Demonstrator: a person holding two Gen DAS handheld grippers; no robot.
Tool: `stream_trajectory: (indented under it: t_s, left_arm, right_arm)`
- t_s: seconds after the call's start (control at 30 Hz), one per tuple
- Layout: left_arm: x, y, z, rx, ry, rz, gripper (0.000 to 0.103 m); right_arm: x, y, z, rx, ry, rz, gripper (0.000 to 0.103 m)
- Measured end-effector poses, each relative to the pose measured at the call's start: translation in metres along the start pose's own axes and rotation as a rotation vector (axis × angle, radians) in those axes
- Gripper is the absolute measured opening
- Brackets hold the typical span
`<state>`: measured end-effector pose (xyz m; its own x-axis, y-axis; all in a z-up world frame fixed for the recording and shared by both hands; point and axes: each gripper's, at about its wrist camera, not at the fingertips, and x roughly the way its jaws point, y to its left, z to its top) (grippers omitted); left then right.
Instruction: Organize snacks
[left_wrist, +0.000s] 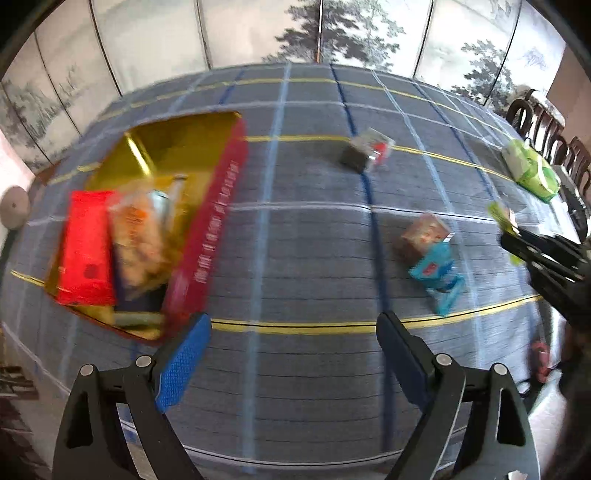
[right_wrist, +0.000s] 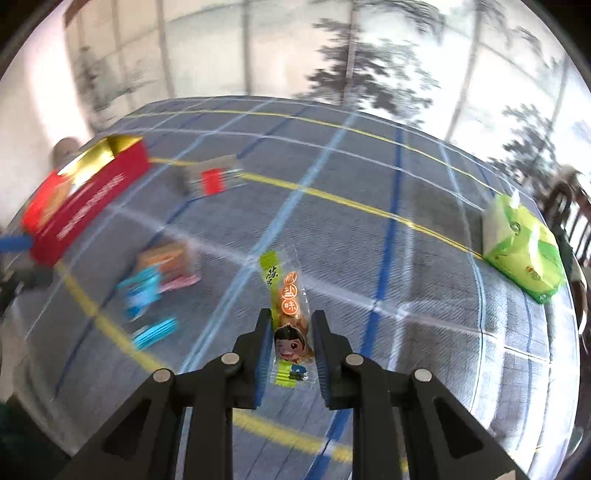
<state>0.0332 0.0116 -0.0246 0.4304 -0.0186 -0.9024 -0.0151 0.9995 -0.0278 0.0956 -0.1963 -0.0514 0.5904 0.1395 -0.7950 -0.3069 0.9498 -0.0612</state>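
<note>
My right gripper (right_wrist: 290, 317) is shut on a clear snack packet (right_wrist: 286, 295) with a green band and a cartoon face, held above the table; it also shows at the right edge of the left wrist view, as the right gripper (left_wrist: 508, 230). My left gripper (left_wrist: 293, 325) is open and empty, just right of the red box (left_wrist: 218, 218) with a gold inside, which holds a red packet (left_wrist: 86, 247) and a clear bag of snacks (left_wrist: 138, 243). A brown-and-blue pair of packets (left_wrist: 432, 254), (right_wrist: 155, 280) and a dark packet with a red label (left_wrist: 365, 149), (right_wrist: 212, 179) lie loose on the cloth.
The table wears a grey-blue checked cloth (left_wrist: 295, 229) with yellow and blue lines. A green tissue pack (left_wrist: 532, 170), (right_wrist: 522, 247) lies at the far right. A painted folding screen (left_wrist: 332, 33) stands behind the table, and dark chairs (left_wrist: 546, 136) at its right end.
</note>
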Motion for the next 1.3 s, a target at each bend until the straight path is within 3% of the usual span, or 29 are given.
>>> stream_trajectory:
  t_s: [0.23,0.4,0.47,0.83,1.17,1.3]
  left_arm:
    - [0.01,-0.033,0.005,-0.042,0.047,-0.081,0.086]
    - [0.023,-0.053,0.014,-0.125,0.116,-0.164,0.084]
    - [0.028,-0.06,0.019,-0.17,0.141,-0.194,0.079]
    - [0.055,-0.078,0.028,-0.288,0.208,-0.2,0.057]
    - [0.057,-0.076,0.03,-0.254,0.189,-0.216,0.029]
    - [0.052,-0.076,0.028,-0.211,0.174,-0.198,0.027]
  right_arm:
    - [0.028,-0.025,0.009,0.095,-0.036,-0.038,0.022]
    - [0.039,-0.037,0.008,0.124,-0.034,-0.023,0.021]
    - [0.04,-0.039,0.006,0.125,-0.043,-0.021,0.021]
    - [0.04,-0.048,0.003,0.161,-0.062,0.032,0.021]
    - [0.04,-0.049,0.003,0.157,-0.061,0.029,0.022]
    - [0.04,-0.048,0.003,0.15,-0.059,0.02,0.022]
